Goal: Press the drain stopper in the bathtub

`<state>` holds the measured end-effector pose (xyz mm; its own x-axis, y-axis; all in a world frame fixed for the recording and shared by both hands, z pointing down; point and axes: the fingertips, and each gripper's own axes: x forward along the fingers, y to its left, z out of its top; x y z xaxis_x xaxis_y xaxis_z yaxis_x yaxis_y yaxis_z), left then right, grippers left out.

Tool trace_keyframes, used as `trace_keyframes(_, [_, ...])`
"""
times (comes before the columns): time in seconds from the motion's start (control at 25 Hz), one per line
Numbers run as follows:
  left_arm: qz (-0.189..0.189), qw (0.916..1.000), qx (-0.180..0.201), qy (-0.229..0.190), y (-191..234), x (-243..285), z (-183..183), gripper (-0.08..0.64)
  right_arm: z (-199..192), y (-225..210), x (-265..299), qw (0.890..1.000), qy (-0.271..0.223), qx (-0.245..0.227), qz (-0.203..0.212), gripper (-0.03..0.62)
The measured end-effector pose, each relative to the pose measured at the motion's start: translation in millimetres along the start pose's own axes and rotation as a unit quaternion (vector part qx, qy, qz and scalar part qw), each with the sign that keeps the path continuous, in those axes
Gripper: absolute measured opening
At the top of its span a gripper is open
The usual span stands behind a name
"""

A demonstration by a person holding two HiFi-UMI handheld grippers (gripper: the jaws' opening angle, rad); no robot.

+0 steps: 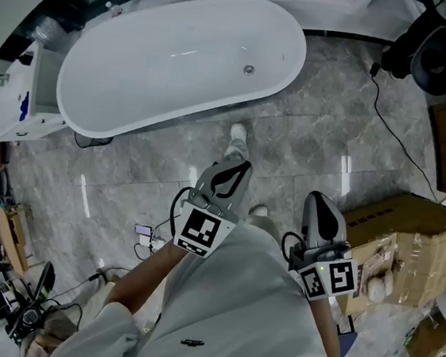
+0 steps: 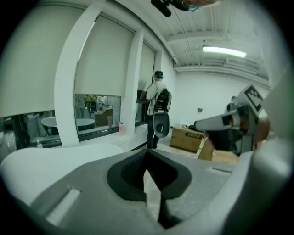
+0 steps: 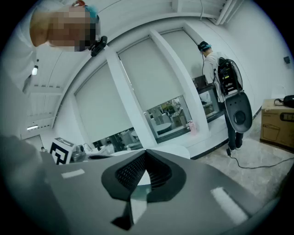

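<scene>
So the biggest thing here is the grey marble-look tile floor (image 1: 323, 145), shiny, running across the whole head view. Sitting on it from about 10 to 12 o'clock is the white oval freestanding bathtub (image 1: 138, 84), empty inside. Over at 3 to 4 o'clock there's a battered brown cardboard box (image 1: 408, 235). The gripper views show the rest of the room: tall white window frames with pale roller blinds (image 3: 151, 78), and another person with a black backpack (image 3: 223, 69) standing by the window ledge. Down near the middle of the head view are the two tools. The grey left gripper (image 1: 238, 170) has its jaws clenched together with nothing between them, and its own view shows the same (image 2: 148, 156). The grey right gripper (image 1: 316, 200) sits at its 4 o'clock, also pinched closed and empty (image 3: 146, 157). Both hang over bare floor, well apart from the tub. The small round metal drain stopper (image 1: 249, 70) is in the tub bottom toward its right end, pretty much at 12 o'clock from the left gripper's tips and about 11 o'clock from the right one's, with the tub rim between it and them.
</scene>
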<state>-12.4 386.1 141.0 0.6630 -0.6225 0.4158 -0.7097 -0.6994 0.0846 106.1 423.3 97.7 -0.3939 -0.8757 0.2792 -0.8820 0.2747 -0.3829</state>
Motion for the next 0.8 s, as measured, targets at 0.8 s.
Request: trace_keyframes(0.8, [0.015, 0.9967, -0.077, 0.020, -40.1, -179.0, -45.4, 0.005, -80.0, 162.8, -56.5, 0.997, 0.014, 0.053, -0.047, -0.006])
